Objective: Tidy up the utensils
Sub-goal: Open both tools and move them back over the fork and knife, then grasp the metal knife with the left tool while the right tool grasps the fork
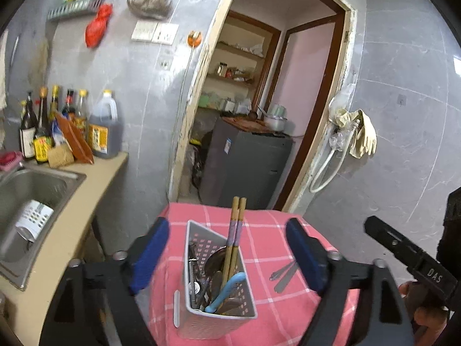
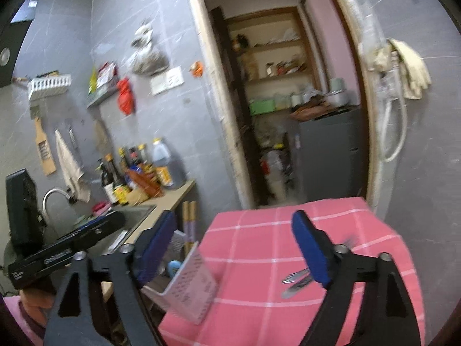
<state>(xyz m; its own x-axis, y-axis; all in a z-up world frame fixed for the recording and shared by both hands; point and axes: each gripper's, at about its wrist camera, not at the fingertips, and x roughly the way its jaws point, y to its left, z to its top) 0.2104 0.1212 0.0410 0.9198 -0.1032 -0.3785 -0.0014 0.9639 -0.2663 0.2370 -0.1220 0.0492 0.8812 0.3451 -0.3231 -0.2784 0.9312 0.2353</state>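
Sink (image 1: 34,184): left of the utensil holder (image 1: 216,311).
Left gripper (image 1: 227,248): your jaws stand wide, empty, either side of the holder.
Utensil holder: upright on the pink-checked tabletop (image 1: 259,225), chopsticks (image 1: 236,230) inside.
Loose cutlery (image 1: 283,274): right of the holder.
Right gripper (image 2: 239,245): your jaws spread, gripping nothing.

A utensil holder (image 1: 219,285) stands on the tabletop (image 1: 259,230) near its left edge, with chopsticks (image 1: 234,236) upright in it among other utensils. Loose cutlery (image 1: 283,274) lies on the tabletop to its right. Left of the tabletop sits a sink (image 1: 31,201), with bottles (image 1: 69,127) behind it.
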